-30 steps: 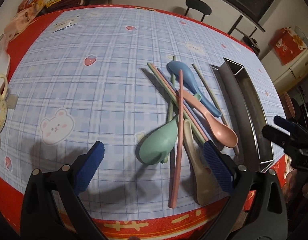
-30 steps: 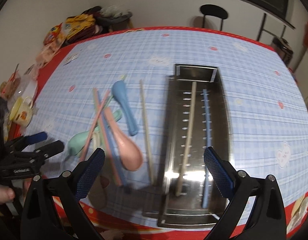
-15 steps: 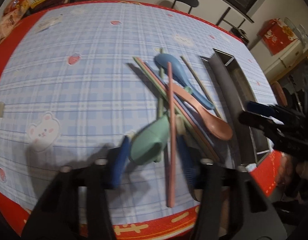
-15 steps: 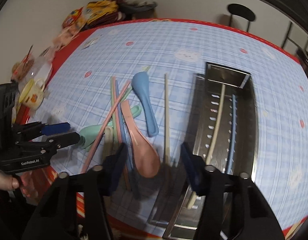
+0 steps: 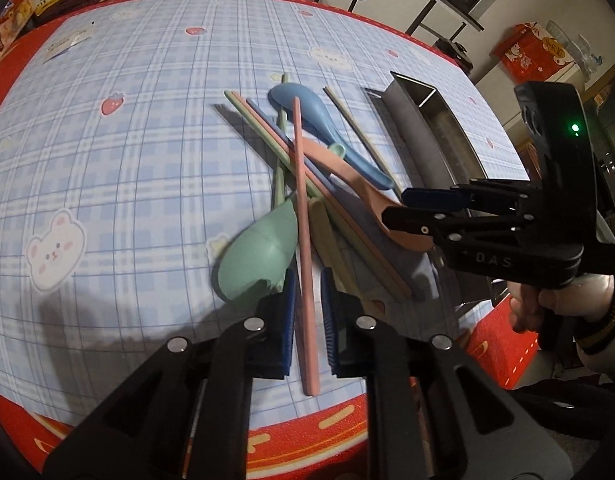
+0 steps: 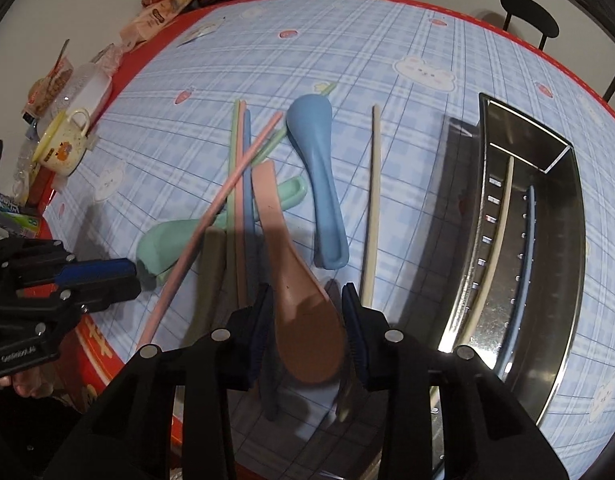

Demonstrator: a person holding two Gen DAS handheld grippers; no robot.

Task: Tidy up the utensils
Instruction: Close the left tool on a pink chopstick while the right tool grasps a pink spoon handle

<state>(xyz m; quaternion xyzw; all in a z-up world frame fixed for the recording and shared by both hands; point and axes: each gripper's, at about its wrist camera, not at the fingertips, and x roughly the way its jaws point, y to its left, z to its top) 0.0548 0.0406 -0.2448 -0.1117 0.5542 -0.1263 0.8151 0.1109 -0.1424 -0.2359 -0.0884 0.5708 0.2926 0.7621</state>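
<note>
A blue plaid tablecloth (image 5: 147, 168) carries a tangled utensil pile. The left gripper (image 5: 307, 312), jaws nearly closed, straddles the pink chopstick (image 5: 301, 208) lying atop the pile; the right gripper (image 6: 307, 320) brackets the pink spoon (image 6: 303, 320)'s bowl without visible contact. Both look light, stiff and slippery; the spoon's handle seems the surer hold. The steel tray (image 6: 563, 272) waits right.

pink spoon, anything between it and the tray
Yes. The beige chopstick lies on the cloth between the pink spoon and the tray. The right gripper straddles the spoon's bowl, so lifting should clear it.
</note>
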